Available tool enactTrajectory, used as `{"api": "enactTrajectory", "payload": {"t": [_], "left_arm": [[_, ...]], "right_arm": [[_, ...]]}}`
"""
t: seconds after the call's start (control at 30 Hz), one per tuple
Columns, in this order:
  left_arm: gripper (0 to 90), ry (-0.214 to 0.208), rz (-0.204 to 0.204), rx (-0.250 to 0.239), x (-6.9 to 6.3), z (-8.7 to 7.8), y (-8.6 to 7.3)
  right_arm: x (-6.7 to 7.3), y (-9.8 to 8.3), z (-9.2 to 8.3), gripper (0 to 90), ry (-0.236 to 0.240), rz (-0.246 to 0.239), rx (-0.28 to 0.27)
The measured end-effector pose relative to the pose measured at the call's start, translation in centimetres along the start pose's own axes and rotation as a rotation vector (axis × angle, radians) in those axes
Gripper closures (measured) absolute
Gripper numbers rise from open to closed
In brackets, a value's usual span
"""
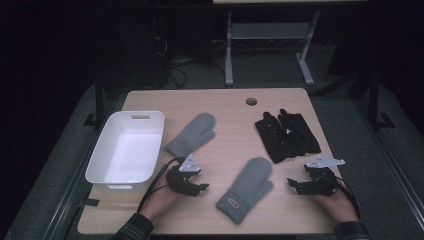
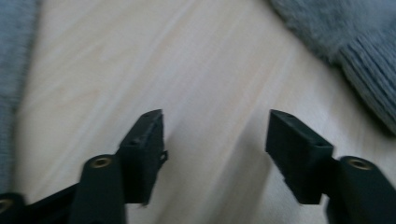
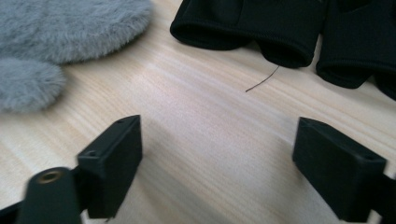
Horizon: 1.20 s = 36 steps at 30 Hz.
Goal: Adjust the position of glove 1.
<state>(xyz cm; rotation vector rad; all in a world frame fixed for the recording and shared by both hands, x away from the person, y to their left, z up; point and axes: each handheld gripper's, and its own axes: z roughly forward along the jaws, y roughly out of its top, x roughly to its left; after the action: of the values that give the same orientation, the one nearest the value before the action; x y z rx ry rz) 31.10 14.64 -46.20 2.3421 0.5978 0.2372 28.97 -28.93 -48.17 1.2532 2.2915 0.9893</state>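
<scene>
Two grey mittens lie flat on the wooden table: one beside the bin, the other near the front edge. A pair of black gloves lies at the right. My left gripper rests low, left of the near mitten, pointing at it. In the left gripper view its jaws stand open over bare wood, the mitten's cuff beyond. My right gripper sits right of that mitten. It is open and empty, with the mitten and the black gloves ahead.
A white plastic bin, empty, stands at the table's left side. A round cable hole is near the far edge. A thin dark thread lies on the wood by the gloves. A white table frame stands beyond on the floor.
</scene>
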Motion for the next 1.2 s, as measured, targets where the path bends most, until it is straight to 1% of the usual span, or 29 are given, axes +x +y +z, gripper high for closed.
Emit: {"api": "enactTrajectory", "payload": {"t": [0.03,0.07,0.1,0.2,0.23,0.27,0.3,0.33,0.37,0.43,0.53,0.67,0.7,0.73,0.77,0.8,0.83,0.87,0.97,1.0,1.03,1.13,1.2], "left_arm": [[40.6,0.003,-0.007,-0.004,0.1,-0.1,0.2],[51.3,0.008,-0.011,-0.002,0.2,-0.2,0.5],[55.2,0.03,-0.023,-0.002,0.5,-0.3,1.0],[67.7,0.04,-0.035,-0.001,0.7,-0.5,1.3],[67.7,0.048,-0.05,0.002,0.9,-0.6,1.6],[71.1,0.054,-0.062,-0.001,1.0,-0.7,1.9],[75.7,0.059,-0.071,-0.001,1.1,-0.8,2.2],[83.6,0.079,-0.092,-0.015,1.4,-0.9,2.8],[86.9,0.079,-0.092,-0.015,1.4,-0.9,2.8],[88.7,0.094,-0.111,-0.009,1.7,-0.9,3.3],[89.2,0.11,-0.131,-0.016,2.3,-0.9,4.0],[89.2,0.143,-0.146,-0.021,3.3,-0.9,5.1],[89.2,0.154,-0.156,-0.027,3.6,-0.9,5.4],[89.2,0.165,-0.173,-0.047,4.3,-0.9,5.9],[89.2,0.168,-0.179,-0.05,4.7,-0.9,6.1],[89.2,0.168,-0.179,-0.05,4.7,-0.9,6.1],[89.2,0.191,-0.201,-0.066,5.4,-0.7,6.6],[89.2,0.191,-0.201,-0.066,5.4,-0.7,6.6],[89.2,0.217,-0.213,-0.068,6.4,-0.4,7.2],[89.2,0.234,-0.219,-0.064,7.0,-0.1,7.4],[89.2,0.234,-0.219,-0.064,7.0,-0.1,7.4],[89.2,0.27,-0.219,-0.054,8.0,0.6,7.6],[89.2,0.272,-0.223,-0.062,8.6,1.2,7.4]], "right_arm": [[0.0,0.0,0.0,13.4,0.0,0.0,0.0],[0.0,-0.1,0.1,13.1,0.002,-0.001,-0.01],[0.0,-0.1,0.1,13.0,0.002,0.001,-0.008],[0.0,-0.1,0.1,12.9,0.002,0.002,-0.008],[0.0,-0.1,0.1,12.8,0.002,0.002,-0.008],[0.0,-0.1,0.1,12.6,0.003,0.002,-0.007],[0.0,-0.1,0.1,12.3,0.003,0.001,-0.007],[0.0,-0.1,0.1,11.9,0.006,-0.001,-0.006],[0.0,-0.1,0.1,11.8,0.006,-0.001,-0.006],[0.0,-0.1,0.1,11.8,0.006,-0.001,-0.006],[0.0,-0.1,0.1,11.6,0.007,-0.002,-0.005],[0.0,-0.1,0.1,11.6,0.007,-0.003,-0.004],[0.0,-0.1,0.1,11.6,0.007,-0.003,-0.005],[0.0,-0.1,0.1,11.6,0.007,-0.003,-0.005],[0.0,-0.1,0.1,11.6,0.007,-0.003,-0.004],[0.0,-0.1,0.1,11.6,0.007,-0.003,-0.004],[0.0,-0.1,0.1,11.6,0.007,-0.002,-0.004],[0.0,-0.1,0.1,11.6,0.007,-0.002,-0.004],[0.0,-0.1,0.1,11.6,0.007,-0.003,-0.005],[0.0,-0.1,0.1,11.6,0.007,-0.002,-0.005],[0.0,-0.1,0.1,11.6,0.007,-0.002,-0.005],[0.0,-0.1,0.1,11.6,0.007,-0.002,-0.004],[0.0,-0.1,0.1,11.6,0.007,-0.001,-0.004]]}}
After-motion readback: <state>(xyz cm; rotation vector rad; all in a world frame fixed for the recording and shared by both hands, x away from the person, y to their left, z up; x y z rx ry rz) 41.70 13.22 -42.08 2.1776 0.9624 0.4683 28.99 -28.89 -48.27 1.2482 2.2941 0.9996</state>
